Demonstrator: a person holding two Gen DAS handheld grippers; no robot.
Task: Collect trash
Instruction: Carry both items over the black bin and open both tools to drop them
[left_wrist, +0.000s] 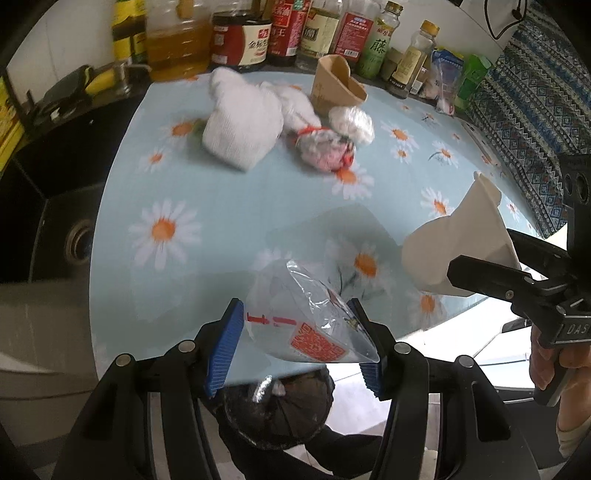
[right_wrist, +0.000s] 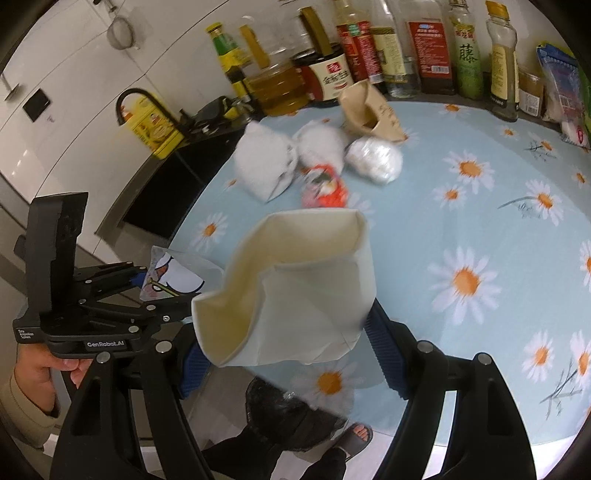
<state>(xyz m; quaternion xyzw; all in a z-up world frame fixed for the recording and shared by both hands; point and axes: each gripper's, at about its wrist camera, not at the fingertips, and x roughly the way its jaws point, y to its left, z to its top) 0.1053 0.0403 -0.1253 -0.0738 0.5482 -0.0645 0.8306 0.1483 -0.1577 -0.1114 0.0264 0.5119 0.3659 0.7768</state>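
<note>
My left gripper (left_wrist: 295, 343) is shut on a clear plastic wrapper (left_wrist: 306, 325) with red print, held over the table's front edge; it also shows in the right wrist view (right_wrist: 173, 275). My right gripper (right_wrist: 284, 343) is shut on a crushed white paper cup (right_wrist: 295, 288), seen at the right of the left wrist view (left_wrist: 461, 243). On the table farther back lie a white crumpled tissue (left_wrist: 240, 122), a red-and-grey wrapper ball (left_wrist: 325, 146), a clear plastic ball (left_wrist: 351, 123) and a brown paper cup (left_wrist: 334, 86).
The daisy-patterned tablecloth (left_wrist: 229, 206) covers the table. A black bin bag (left_wrist: 277, 410) sits below the front edge. Bottles (left_wrist: 243, 33) line the back. A dark sink (left_wrist: 55, 229) lies left, a patterned cloth (left_wrist: 528, 99) right.
</note>
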